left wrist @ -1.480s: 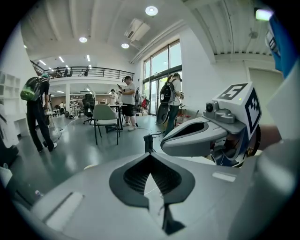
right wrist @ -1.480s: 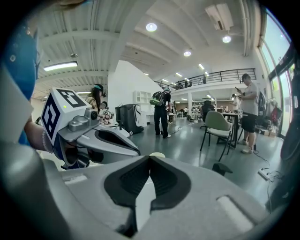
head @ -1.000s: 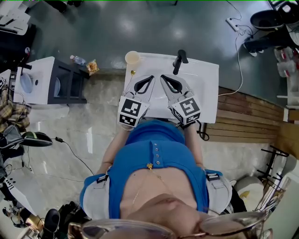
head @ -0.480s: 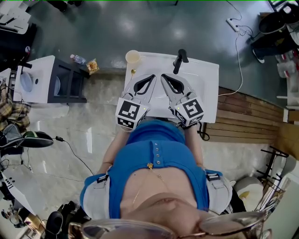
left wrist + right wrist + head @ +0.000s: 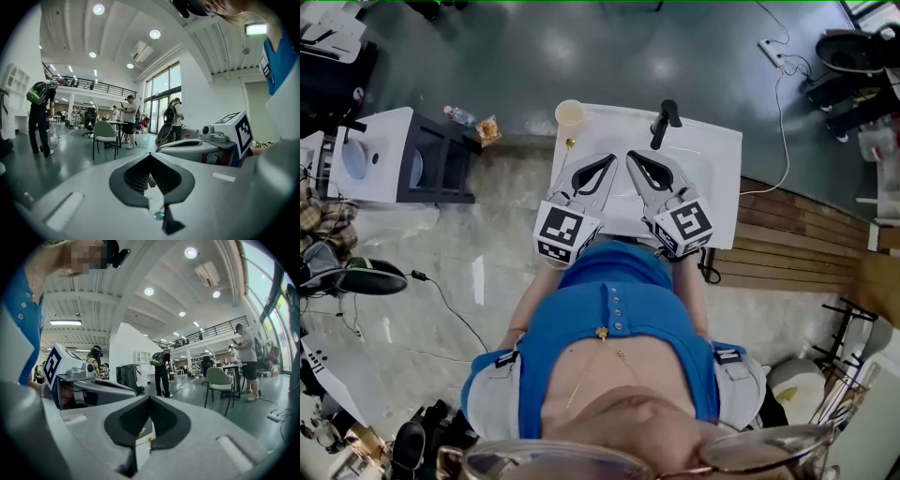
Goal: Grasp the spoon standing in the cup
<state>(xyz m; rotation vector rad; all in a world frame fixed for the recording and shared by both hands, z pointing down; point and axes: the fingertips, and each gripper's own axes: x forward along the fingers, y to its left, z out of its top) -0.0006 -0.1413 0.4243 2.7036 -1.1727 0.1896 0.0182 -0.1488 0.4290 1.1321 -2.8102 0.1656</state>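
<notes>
A pale cup (image 5: 570, 113) stands at the far left corner of the white table (image 5: 717, 155). A small gold item (image 5: 571, 143) lies just in front of it; I cannot tell whether it is the spoon. A black upright object (image 5: 664, 120) stands at the far middle. My left gripper (image 5: 607, 158) and right gripper (image 5: 631, 155) hover side by side over the table's near half, both shut and empty, tips pointing away from me. The left gripper view shows its jaw tips (image 5: 150, 155) meeting, and the right gripper view shows the same of its own tips (image 5: 150, 397).
A white cabinet with a dark open shelf (image 5: 422, 159) stands left of the table, with a bottle (image 5: 457, 116) and a snack bag (image 5: 489, 129) on the floor beside it. A cable (image 5: 780, 112) runs right of the table. People and chairs (image 5: 105, 133) fill the hall beyond.
Both grippers keep their places over the table, shut. Only the head view has shifted slightly.
</notes>
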